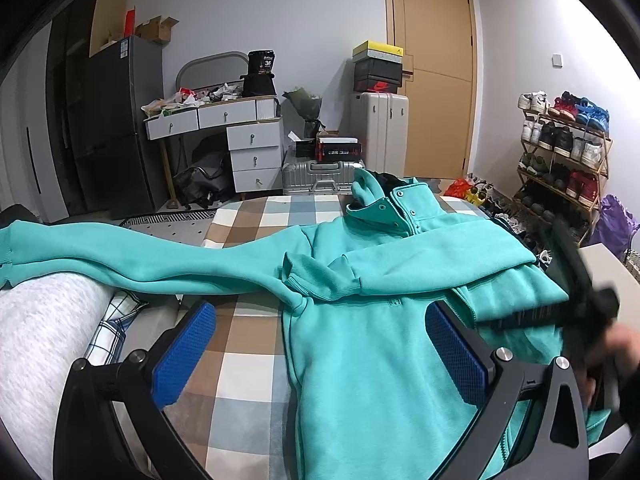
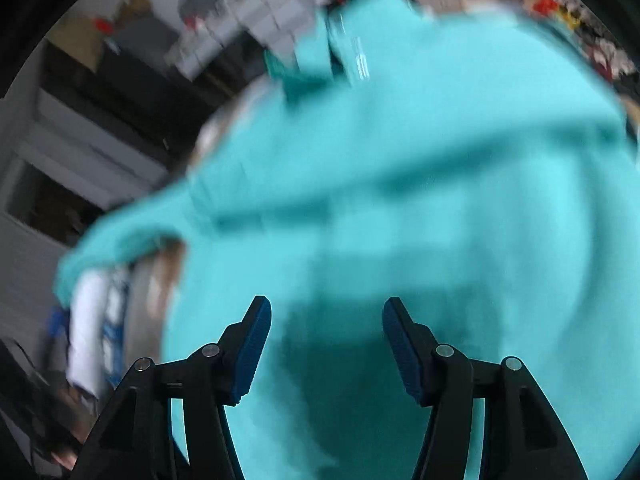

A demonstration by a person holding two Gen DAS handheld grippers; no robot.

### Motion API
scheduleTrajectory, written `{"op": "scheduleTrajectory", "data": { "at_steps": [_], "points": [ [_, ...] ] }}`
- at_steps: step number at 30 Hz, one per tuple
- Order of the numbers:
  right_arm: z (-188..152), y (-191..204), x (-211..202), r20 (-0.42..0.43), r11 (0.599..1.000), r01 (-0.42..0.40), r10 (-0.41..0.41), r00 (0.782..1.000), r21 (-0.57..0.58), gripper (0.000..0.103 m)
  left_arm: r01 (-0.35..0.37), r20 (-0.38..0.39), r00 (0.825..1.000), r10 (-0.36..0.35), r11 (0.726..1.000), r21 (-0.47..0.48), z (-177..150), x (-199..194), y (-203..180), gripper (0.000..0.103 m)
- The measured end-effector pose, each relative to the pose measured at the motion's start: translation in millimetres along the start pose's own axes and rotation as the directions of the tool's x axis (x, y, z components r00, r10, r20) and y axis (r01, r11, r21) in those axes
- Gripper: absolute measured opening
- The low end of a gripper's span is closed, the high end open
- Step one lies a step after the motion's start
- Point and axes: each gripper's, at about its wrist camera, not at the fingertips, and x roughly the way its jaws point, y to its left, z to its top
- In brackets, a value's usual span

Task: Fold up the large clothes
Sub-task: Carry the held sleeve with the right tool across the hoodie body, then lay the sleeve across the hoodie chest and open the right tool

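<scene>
Left gripper (image 1: pixel 320 344) wide and empty, right gripper (image 2: pixel 326 344) wide and empty, both over the teal hoodie (image 1: pixel 380 340).

We judge the fold part done: hoodie flat on the checked bed (image 1: pixel 248 320), one sleeve (image 1: pixel 420 268) crossed over its chest, the other sleeve (image 1: pixel 140 256) stretched off the hoodie's side, unfolded. Right view blurred.

Light: even, soft indoor light in both views; source not visible.
Shadows: dark patch on the teal hoodie (image 2: pixel 400 200) between the right gripper (image 2: pixel 327 344) fingers.
Blur: right wrist view heavily smeared; left wrist view sharp, except the right gripper (image 1: pixel 560 312), streaked.
Distortion: fisheye bends the door (image 1: pixel 432 72); black corners.
Glare: none seen.
</scene>
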Motion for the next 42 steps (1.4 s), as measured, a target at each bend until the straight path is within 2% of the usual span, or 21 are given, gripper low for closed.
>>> {"op": "scheduleTrajectory", "data": {
  "at_steps": [4,6,8,10,12,14,16,20,22,24,25,26,30,32,33,35,37,39,40,41,42],
  "points": [
    [-17,14,1,0.033,0.995,0.074,-0.072,0.997,-0.070,0.059,-0.025,0.001,1.000,0.025,1.000,0.009,-4,0,-3,0.102],
    [-1,24,-3,0.007,0.989,0.103,-0.103,0.995,-0.107,0.056,-0.033,-0.009,0.999,0.033,0.999,0.015,-6,1,-4,0.102],
    [20,35,-26,0.094,0.972,0.171,-0.157,0.983,-0.159,0.057,-0.038,-0.016,0.999,0.038,0.999,0.014,-8,2,-2,0.102],
    [44,37,-54,0.238,0.942,0.287,-0.242,0.941,-0.175,0.059,-0.040,-0.016,0.999,0.041,0.999,0.009,-7,2,-1,0.102],
    [78,31,-73,0.339,0.892,0.428,-0.361,0.869,-0.147,0.061,-0.049,-0.011,0.999,0.049,0.999,0.010,-6,2,-2,0.102],
    [112,12,-72,0.333,0.861,0.502,-0.449,0.829,-0.088,0.061,-0.055,-0.014,0.998,0.055,0.998,0.015,-6,4,-3,0.102],
    [142,-14,-52,0.252,0.827,0.559,-0.530,0.810,-0.056,0.061,-0.050,-0.023,0.998,0.050,0.999,0.016,-5,7,-4,0.102],
    [150,-79,-4,0.015,0.821,0.570,-0.570,0.821,-0.024,0.059,-0.051,-0.032,0.998,0.051,0.998,0.029,-5,12,-7,0.102],
    [144,-73,6,0.067,0.792,0.604,-0.600,0.797,-0.092,0.058,-0.046,-0.040,0.998,0.047,0.998,0.036,-4,14,-8,0.102],
    [145,-73,0,0.053,0.787,0.609,-0.607,0.793,-0.100,0.058,-0.035,-0.052,0.998,0.037,0.999,0.036,-4,16,-8,0.102],
    [147,-72,-4,0.035,0.795,0.599,-0.599,0.800,-0.096,0.046,-0.029,-0.061,0.998,0.031,0.999,0.034,-4,17,-8,0.102],
    [152,-70,-9,0.022,0.814,0.574,-0.574,0.818,-0.086,0.028,-0.024,-0.068,0.997,0.026,0.999,0.030,-4,18,-8,0.102],
    [160,-36,-26,0.084,0.929,0.364,-0.359,0.930,-0.063,0.029,-0.028,-0.059,0.998,0.028,1.000,0.010,-2,15,-6,0.102],
    [156,-14,-6,0.045,0.944,0.305,-0.302,0.952,-0.123,0.027,-0.037,-0.060,0.998,0.037,0.999,0.004,-1,18,-5,0.102],
    [152,-3,7,0.031,0.935,0.314,-0.313,0.949,-0.166,0.025,-0.036,-0.067,0.997,0.036,0.999,-0.004,-1,19,-4,0.102],
    [135,11,45,-0.012,0.881,0.392,-0.410,0.912,-0.265,0.026,-0.038,-0.080,0.996,0.037,0.999,-0.012,-2,21,-2,0.102],
    [125,17,55,0.056,0.826,0.468,-0.476,0.878,-0.314,0.026,-0.042,-0.085,0.996,0.041,0.999,-0.013,-2,22,0,0.102],
    [125,29,62,0.030,0.764,0.524,-0.555,0.831,-0.376,0.020,-0.046,-0.083,0.996,0.045,0.999,-0.011,-3,20,1,0.102],
    [127,35,62,0.012,0.757,0.528,-0.568,0.823,-0.384,0.012,-0.048,-0.081,0.996,0.047,0.999,-0.012,-3,19,2,0.102],
    [130,42,58,-0.003,0.780,0.504,-0.544,0.839,-0.370,0.005,-0.050,-0.079,0.996,0.049,0.999,-0.015,-2,19,3,0.102],
    [133,49,52,0.007,0.808,0.470,-0.500,0.866,-0.354,0.009,-0.050,-0.078,0.996,0.048,0.999,-0.021,-1,18,5,0.102]
  ]
}}
